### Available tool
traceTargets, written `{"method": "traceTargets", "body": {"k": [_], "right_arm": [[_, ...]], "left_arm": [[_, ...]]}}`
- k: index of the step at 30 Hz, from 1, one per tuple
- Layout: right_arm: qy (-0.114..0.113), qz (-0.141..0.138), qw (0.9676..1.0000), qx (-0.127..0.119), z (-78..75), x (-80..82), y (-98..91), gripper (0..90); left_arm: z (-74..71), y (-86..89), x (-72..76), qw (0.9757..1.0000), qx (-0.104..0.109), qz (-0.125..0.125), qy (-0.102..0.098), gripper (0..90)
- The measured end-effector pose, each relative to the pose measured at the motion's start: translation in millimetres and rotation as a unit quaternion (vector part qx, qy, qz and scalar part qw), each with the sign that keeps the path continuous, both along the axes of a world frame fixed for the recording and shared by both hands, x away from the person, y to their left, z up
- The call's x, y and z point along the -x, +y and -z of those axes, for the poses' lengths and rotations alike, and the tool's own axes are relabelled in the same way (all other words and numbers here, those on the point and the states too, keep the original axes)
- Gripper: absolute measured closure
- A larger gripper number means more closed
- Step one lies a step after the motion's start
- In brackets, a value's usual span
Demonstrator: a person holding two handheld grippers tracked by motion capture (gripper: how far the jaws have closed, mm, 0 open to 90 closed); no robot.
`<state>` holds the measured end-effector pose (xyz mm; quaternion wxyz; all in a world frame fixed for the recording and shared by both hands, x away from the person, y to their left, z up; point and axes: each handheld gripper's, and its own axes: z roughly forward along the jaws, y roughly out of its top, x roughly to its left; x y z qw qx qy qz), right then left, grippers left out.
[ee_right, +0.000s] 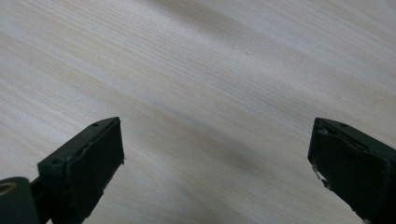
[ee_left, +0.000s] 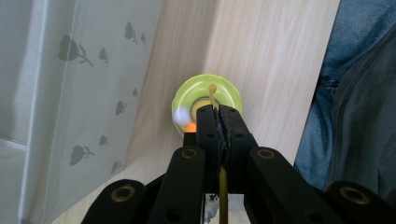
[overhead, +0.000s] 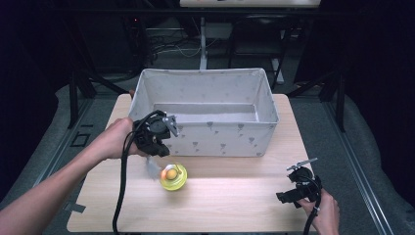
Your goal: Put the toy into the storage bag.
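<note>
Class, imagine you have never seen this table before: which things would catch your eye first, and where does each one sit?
The bright yellow-green disc toy stands out on the pale wooden table, just in front of the big grey fabric bin printed with small flowers. The left hand-held gripper is shut on a thin yellow stem rising from the toy, while the right hand-held gripper rests open near the table's right front corner.

obstacle: fabric bin [overhead: 205, 129] across table's far half | free: bare tabletop [overhead: 235, 196] in front
</note>
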<state>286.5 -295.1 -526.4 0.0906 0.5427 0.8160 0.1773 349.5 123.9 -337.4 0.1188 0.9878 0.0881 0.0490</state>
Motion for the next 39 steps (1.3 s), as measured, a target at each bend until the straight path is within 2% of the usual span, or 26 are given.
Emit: {"method": "traceTargets", "body": {"k": [1,2,8,9,10,11,13,17,19,22,26,32,34,38,39], "right_arm": [[0.000,0.000,1.0000,0.000,0.0,0.0,0.0,3.2],[0.008,-0.009,0.9997,0.020,-2.4,-0.6,-1.4,3.2],[0.010,-0.008,0.9997,0.019,-2.4,-0.6,-1.3,3.2],[0.009,-0.007,0.9999,0.009,-1.9,-0.4,-0.7,3.2],[0.009,-0.007,0.9999,0.009,-1.9,-0.4,-0.7,3.2],[0.009,-0.009,0.9997,0.021,-2.4,-0.5,-1.4,3.2],[0.008,-0.009,0.9997,0.022,-2.6,-0.4,-1.7,3.2],[0.006,-0.008,0.9999,0.009,-1.5,-0.2,-1.0,3.2],[0.007,-0.010,0.9997,0.020,-2.2,-0.3,-1.5,3.2],[0.006,-0.009,0.9999,0.010,-2.1,0.0,-1.2,3.2],[0.008,-0.010,0.9998,0.017,-2.7,0.2,-1.7,3.2],[0.004,-0.005,0.9999,0.011,-2.5,0.4,-1.2,3.1],[0.007,-0.009,0.9997,0.021,-2.8,0.0,-1.7,3.1],[0.007,-0.009,0.9997,0.022,-2.5,-0.1,-1.4,3.2],[0.006,-0.008,0.9999,0.012,-2.0,0.1,-0.9,3.2]], "left_arm": [[-1.4,0.4,0.0,1.0000,0.002,-0.003,-0.003,88.1],[-5.1,1.2,-0.8,1.0000,0.001,-0.005,-0.007,88.1],[-11.9,2.5,-2.1,1.0000,0.000,-0.006,-0.008,88.1],[-14.4,2.8,-1.8,0.9999,0.001,-0.006,-0.009,88.1],[-14.4,2.8,-1.8,0.9999,0.001,-0.006,-0.009,88.1],[-15.6,2.9,-1.6,0.9999,0.002,-0.007,-0.011,88.1],[-17.9,3.1,-1.8,0.9999,0.001,-0.006,-0.008,88.1],[-20.0,3.4,-2.4,1.0000,0.000,-0.006,-0.008,88.1],[-21.7,4.0,-2.6,0.9999,-0.001,-0.008,-0.009,88.1],[-23.6,4.6,-2.8,0.9999,0.000,-0.009,-0.011,88.1],[-31.0,7.5,-3.4,0.9998,0.001,-0.014,-0.012,88.1],[-36.8,10.5,-5.0,0.9998,0.000,-0.015,-0.014,88.1],[-39.2,11.8,-5.0,0.9997,0.003,-0.017,-0.015,88.1],[-46.4,14.9,-5.7,0.9996,0.005,-0.020,-0.017,88.1],[-46.4,14.9,-5.7,0.9996,0.005,-0.020,-0.017,88.1]]}}
